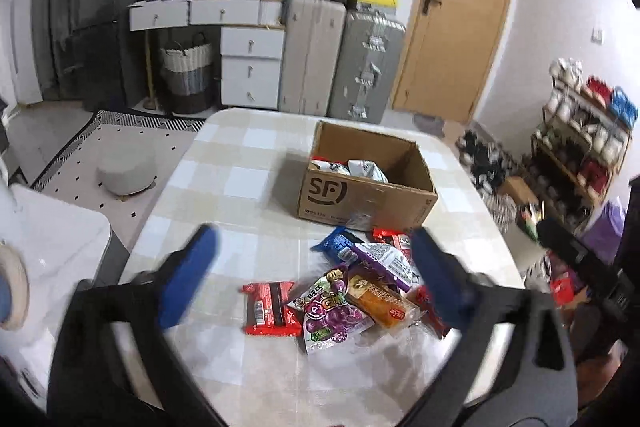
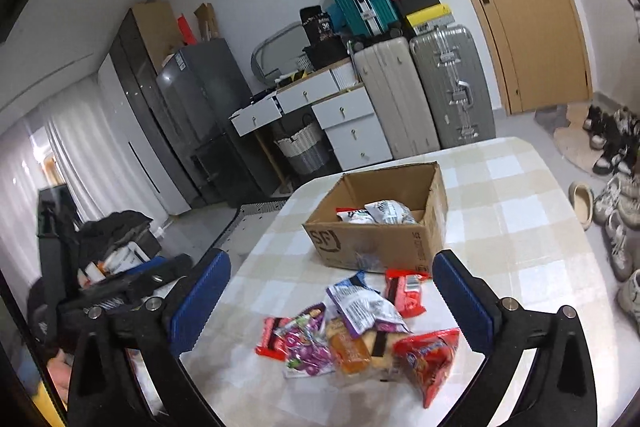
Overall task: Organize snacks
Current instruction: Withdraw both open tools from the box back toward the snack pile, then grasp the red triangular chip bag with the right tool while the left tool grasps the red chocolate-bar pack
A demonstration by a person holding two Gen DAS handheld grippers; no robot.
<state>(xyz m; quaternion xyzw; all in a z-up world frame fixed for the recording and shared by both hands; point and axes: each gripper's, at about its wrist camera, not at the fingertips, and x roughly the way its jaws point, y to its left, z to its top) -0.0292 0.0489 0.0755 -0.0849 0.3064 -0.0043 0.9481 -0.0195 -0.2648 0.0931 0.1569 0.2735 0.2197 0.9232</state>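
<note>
A brown cardboard box (image 1: 366,203) (image 2: 384,239) stands open on the checked table (image 1: 224,187) (image 2: 520,227), with a few white and black snack packets (image 1: 352,167) (image 2: 380,213) inside. In front of it lies a loose pile of snacks (image 1: 344,291) (image 2: 360,331): red bars, a purple grape-candy pouch, an orange cake pack, a blue packet. My left gripper (image 1: 314,267) hangs open above the pile, nothing between its blue pads. My right gripper (image 2: 332,291) is open too, wide over the same pile, empty.
Suitcases (image 1: 340,63) (image 2: 424,95), white drawers (image 1: 250,67) and a wooden door (image 1: 460,11) line the back wall. A shoe rack (image 1: 580,143) stands right of the table, shoes (image 2: 616,195) lie on the floor. A grey pouf (image 1: 126,171) sits left of the table.
</note>
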